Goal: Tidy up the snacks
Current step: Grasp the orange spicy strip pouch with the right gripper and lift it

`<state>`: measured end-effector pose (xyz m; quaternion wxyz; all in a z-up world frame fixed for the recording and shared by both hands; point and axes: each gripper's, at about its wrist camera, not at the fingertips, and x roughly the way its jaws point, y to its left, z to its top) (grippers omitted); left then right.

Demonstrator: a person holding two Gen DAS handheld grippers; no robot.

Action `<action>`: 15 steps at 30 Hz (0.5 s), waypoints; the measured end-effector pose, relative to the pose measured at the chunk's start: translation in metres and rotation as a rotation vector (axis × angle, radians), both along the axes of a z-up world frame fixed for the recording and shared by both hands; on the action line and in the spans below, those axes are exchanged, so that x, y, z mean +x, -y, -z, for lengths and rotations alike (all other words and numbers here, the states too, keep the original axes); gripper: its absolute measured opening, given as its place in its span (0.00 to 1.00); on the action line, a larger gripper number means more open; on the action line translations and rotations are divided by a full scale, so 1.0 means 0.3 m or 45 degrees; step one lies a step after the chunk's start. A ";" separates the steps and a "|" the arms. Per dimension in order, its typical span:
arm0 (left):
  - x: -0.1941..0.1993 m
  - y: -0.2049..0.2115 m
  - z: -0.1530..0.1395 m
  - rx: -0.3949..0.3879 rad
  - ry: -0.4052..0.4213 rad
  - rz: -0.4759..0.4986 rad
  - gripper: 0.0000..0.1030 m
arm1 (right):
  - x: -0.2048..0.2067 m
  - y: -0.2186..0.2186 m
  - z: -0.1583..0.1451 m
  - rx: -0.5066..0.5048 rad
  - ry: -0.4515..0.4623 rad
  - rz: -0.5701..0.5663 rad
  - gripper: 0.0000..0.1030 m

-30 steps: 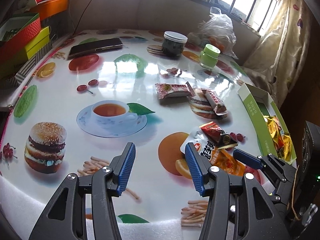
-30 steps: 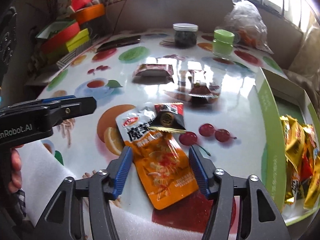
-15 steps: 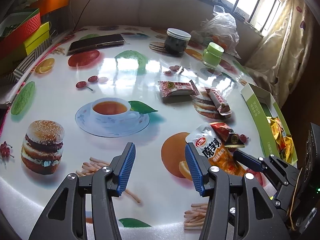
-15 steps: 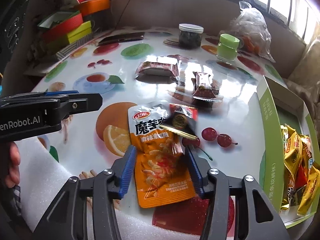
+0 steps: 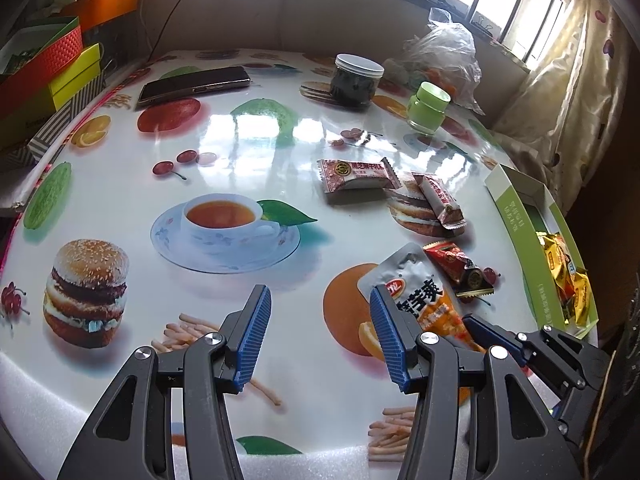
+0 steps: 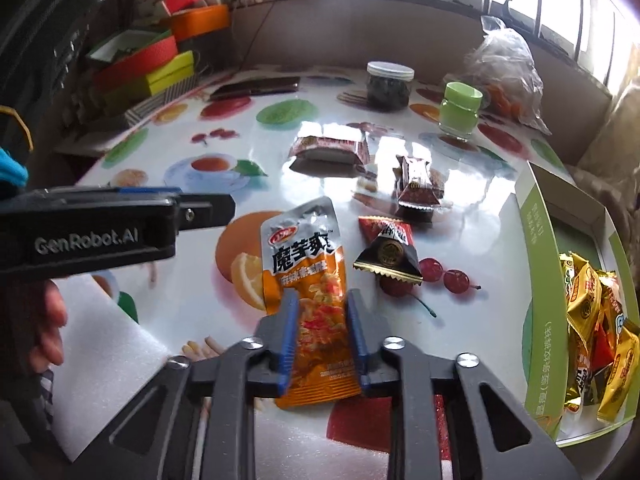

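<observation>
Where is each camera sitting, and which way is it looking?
Left wrist: sits on the left gripper, looking down across the table; its two open fingers show, holding nothing.
Right wrist: sits on the right gripper, looking down at the orange packet it is shut on; its fingers show, with the left gripper and a hand beside.
Both see: the orange packet, the green box, the jar.

Both grippers are built the same: black plastic arms with silver screws, ribbed blue pads [image 5: 256, 336]. "GenRobot.AI" is printed in white on the left gripper [image 6: 200, 212]; a checked sleeve [image 6: 46, 392] is worn.
</observation>
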<state>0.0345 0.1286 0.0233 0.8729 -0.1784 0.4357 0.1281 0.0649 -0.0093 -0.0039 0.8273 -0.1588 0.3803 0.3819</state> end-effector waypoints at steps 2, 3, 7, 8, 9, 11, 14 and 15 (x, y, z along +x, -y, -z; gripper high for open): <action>-0.001 -0.002 0.000 0.002 -0.001 -0.003 0.51 | 0.004 0.002 0.009 -0.001 -0.017 -0.002 0.01; -0.001 -0.002 0.000 0.002 -0.002 -0.005 0.51 | 0.006 0.003 0.014 0.000 -0.027 0.000 0.01; -0.002 -0.003 0.008 -0.001 -0.011 -0.009 0.51 | 0.024 0.013 0.006 0.070 -0.109 -0.004 0.02; -0.002 -0.005 0.010 -0.006 -0.013 -0.012 0.51 | 0.036 0.019 0.008 0.097 -0.146 0.019 0.10; -0.004 -0.007 0.012 -0.010 -0.013 -0.014 0.51 | 0.044 0.021 0.011 0.104 -0.175 0.037 0.18; -0.006 -0.013 0.011 -0.010 -0.012 -0.020 0.51 | 0.046 0.012 0.018 0.101 -0.193 0.042 0.35; -0.009 -0.028 0.008 -0.009 -0.008 -0.037 0.51 | 0.016 -0.026 0.020 0.054 -0.141 0.000 0.50; -0.009 -0.031 0.007 -0.009 -0.008 -0.040 0.51 | 0.002 -0.045 0.022 0.027 -0.115 -0.020 0.50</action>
